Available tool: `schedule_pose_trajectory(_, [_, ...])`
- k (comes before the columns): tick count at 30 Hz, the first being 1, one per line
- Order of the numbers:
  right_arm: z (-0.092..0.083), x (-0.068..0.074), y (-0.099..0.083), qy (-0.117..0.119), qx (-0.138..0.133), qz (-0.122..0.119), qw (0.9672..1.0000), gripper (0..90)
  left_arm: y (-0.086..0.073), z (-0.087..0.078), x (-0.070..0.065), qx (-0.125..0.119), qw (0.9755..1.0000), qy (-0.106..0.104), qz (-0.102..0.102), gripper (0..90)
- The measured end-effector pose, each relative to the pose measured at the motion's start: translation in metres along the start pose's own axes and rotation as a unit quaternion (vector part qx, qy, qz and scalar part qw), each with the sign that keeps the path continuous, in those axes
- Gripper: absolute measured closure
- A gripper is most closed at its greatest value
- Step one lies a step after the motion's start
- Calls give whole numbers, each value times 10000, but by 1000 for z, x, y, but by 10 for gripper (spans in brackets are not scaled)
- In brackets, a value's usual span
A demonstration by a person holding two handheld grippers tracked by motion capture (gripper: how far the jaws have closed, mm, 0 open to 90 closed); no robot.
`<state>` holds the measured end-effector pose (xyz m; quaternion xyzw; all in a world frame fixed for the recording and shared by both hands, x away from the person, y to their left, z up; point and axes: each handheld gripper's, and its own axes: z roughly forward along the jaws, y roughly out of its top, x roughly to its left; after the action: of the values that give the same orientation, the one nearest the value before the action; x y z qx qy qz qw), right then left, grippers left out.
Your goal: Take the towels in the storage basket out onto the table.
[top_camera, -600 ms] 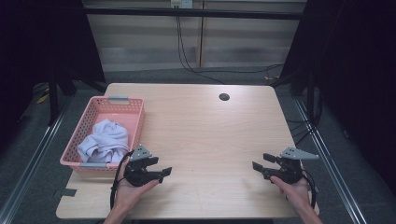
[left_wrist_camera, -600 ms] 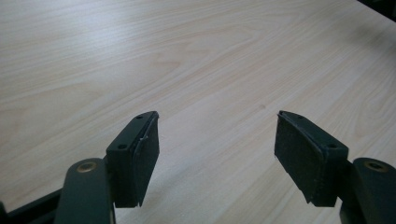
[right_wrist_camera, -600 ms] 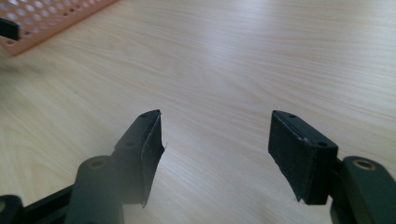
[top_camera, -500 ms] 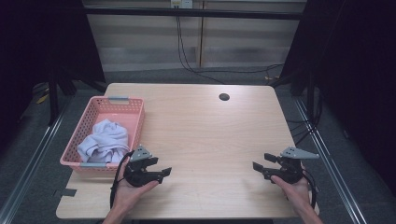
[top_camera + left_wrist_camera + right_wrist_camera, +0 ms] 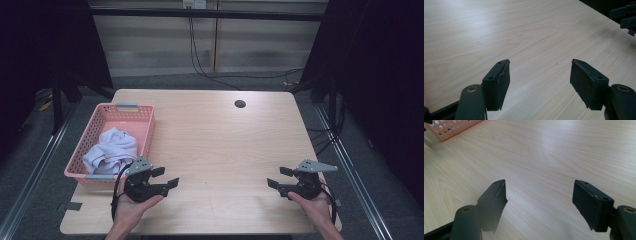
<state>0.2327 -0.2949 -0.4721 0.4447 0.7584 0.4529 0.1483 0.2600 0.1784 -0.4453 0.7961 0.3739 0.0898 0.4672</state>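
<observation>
**Both grippers idle, jaws apart, nothing held**

Landmark: the pink basket (image 5: pixel 112 142), sitting on the table (image 5: pixel 220 145) at its left edge.

- Cloth (image 5: pixel 111 150) — pale, crumpled, lying inside the basket, bunched toward its near end. Nothing touches it.
- Left gripper (image 5: pixel 165 178) — just off the basket's near right corner, above the table's near part, pointing away from the basket across the table. Jaws spread, nothing between them. In the left gripper view the gripper (image 5: pixel 539 78) has bare wood in the gap; both pads (image 5: pixel 504 83) are free of any contact.
- Right gripper (image 5: pixel 279 177) — well apart from the basket, near the table's opposite side, jaws pointing back toward the basket and the left gripper. Jaws released, empty. In the right gripper view the gripper (image 5: pixel 540 197) frames bare tabletop, and a corner of the basket (image 5: pixel 451 127) shows far off at top left.
- Each gripper is held by a hand (image 5: pixel 131 210) coming in from the near edge; cables trail from both.
- Dark round hole (image 5: pixel 240 104) in the tabletop — beyond the basket's far right corner, toward the far edge.

Whether the grippers rest on the table or hover just over it — can't tell.
</observation>
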Motion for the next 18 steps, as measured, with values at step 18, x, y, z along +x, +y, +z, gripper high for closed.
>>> schedule_pose_trajectory(18, [4,5,0,89,23,-3,10000,236,23,-58,35,31,9985,539,15,281])
